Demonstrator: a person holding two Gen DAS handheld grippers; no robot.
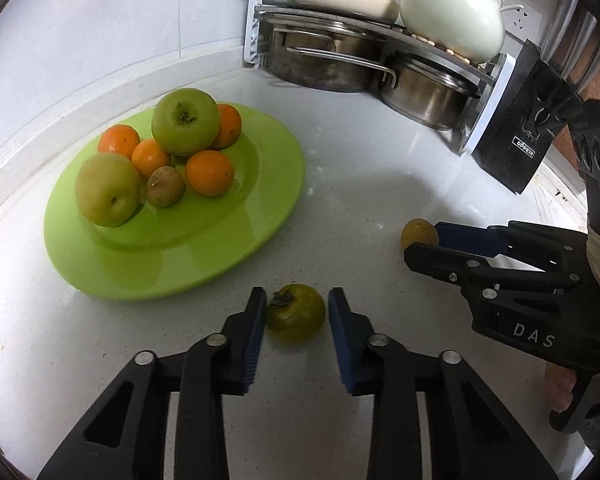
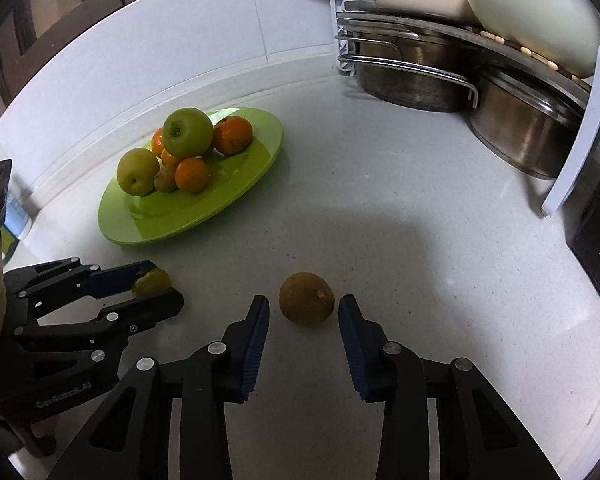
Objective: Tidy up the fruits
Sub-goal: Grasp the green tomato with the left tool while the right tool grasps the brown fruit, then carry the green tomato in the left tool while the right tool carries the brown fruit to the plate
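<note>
Gripping a small green round fruit, the left gripper points steeply down at the pale speckled stone worktop. Its blue ribbed pads sit against the fruit's two sides, and the fruit rests on the worktop with its dark dried calyx turned toward the left pad. The right wrist view shows the same grasp from the side, with the fruit pinched between the two fingers.

The right gripper is also angled down and straddles a round yellow-brown fruit that lies on the worktop. This gripper is not yet clenched. A narrow strip of worktop shows between the fruit and the left pad, and the right pad stands just beside the fruit's skin.

The two fruits lie well apart, both on the near side of a glossy lime-green oval plate. On the plate are two green apples, several oranges and a small brown fruit, heaped together toward its far left part.

At the back right corner, a white-and-metal corner rack shelters two steel pots and carries cream-coloured cookware on top. A black block stands beside it.
</note>
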